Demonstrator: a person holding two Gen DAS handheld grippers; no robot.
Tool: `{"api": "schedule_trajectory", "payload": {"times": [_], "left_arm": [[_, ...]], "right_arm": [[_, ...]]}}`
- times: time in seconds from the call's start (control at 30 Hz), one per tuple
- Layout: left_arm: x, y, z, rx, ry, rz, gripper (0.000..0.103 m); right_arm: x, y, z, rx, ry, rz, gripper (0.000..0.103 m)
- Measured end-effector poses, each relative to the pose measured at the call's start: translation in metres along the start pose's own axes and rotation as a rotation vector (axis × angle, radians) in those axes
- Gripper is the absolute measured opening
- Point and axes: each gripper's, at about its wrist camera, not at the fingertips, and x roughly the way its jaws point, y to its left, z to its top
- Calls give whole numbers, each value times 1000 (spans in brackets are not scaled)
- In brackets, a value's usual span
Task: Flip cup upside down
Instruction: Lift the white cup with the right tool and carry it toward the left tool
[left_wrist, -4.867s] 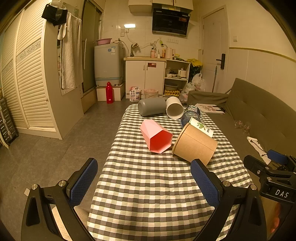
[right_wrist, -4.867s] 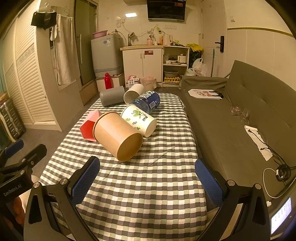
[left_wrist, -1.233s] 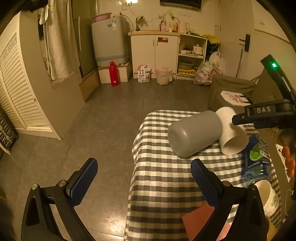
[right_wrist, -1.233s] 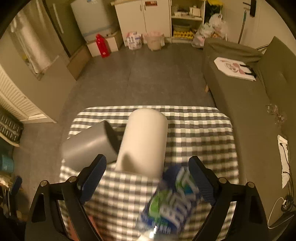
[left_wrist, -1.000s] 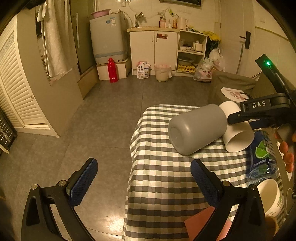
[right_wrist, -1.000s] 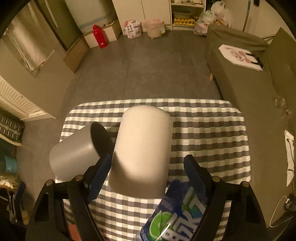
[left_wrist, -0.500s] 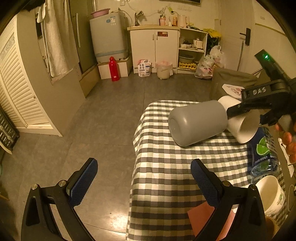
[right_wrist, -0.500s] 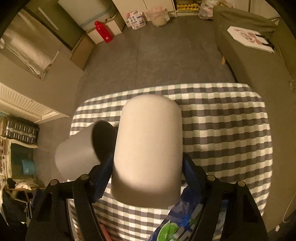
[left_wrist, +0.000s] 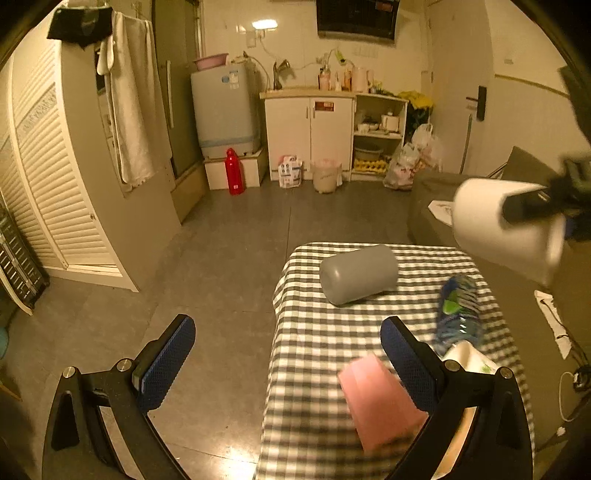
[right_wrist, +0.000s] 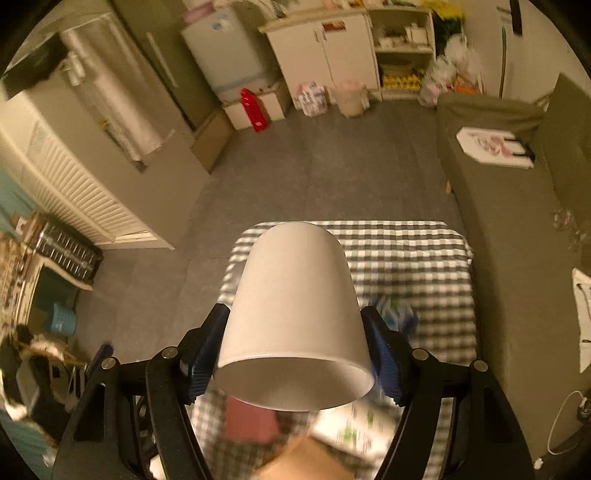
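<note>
My right gripper is shut on a white cup and holds it in the air above the checked table, its open mouth toward the camera. In the left wrist view the white cup hangs at the right, well above the table, with the right gripper's finger across it. My left gripper is open and empty at the table's left edge. A grey cup lies on its side on the table ahead of it.
A pink cup, a blue-labelled bottle and a printed paper cup lie on the table. A brown paper tub shows below the white cup. A sofa flanks the table's right side; floor lies to its left.
My right gripper closed on the white cup and lifted it off the table, away from the grey cup. My left gripper drew back from the table's far end.
</note>
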Motion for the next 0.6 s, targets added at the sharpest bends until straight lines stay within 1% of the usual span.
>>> {"api": "schedule_trajectory", "payload": {"times": [0.1, 0.23, 0.33, 0.37, 0.43, 0.53, 0.6], "left_arm": [[-27, -1, -10, 15, 4, 8, 103], [-58, 1, -31, 33, 13, 9, 103], [-73, 6, -50, 39, 39, 20, 103], [-77, 8, -57, 34, 50, 25, 103], [-83, 13, -70, 20, 69, 21, 103], [-93, 19, -89, -4, 91, 19, 103], [-96, 21, -100, -14, 98, 18, 103]], "right_arm": [[-35, 18, -40, -37, -14, 6, 72], [-61, 36, -104, -54, -21, 2, 72], [-60, 32, -147, -16, 2, 17, 72], [-58, 32, -164, 7, 23, 32, 72], [-53, 33, -187, 32, 48, 45, 72], [-44, 34, -222, 47, 88, 36, 72], [-39, 34, -240, 61, 112, 35, 72]]}}
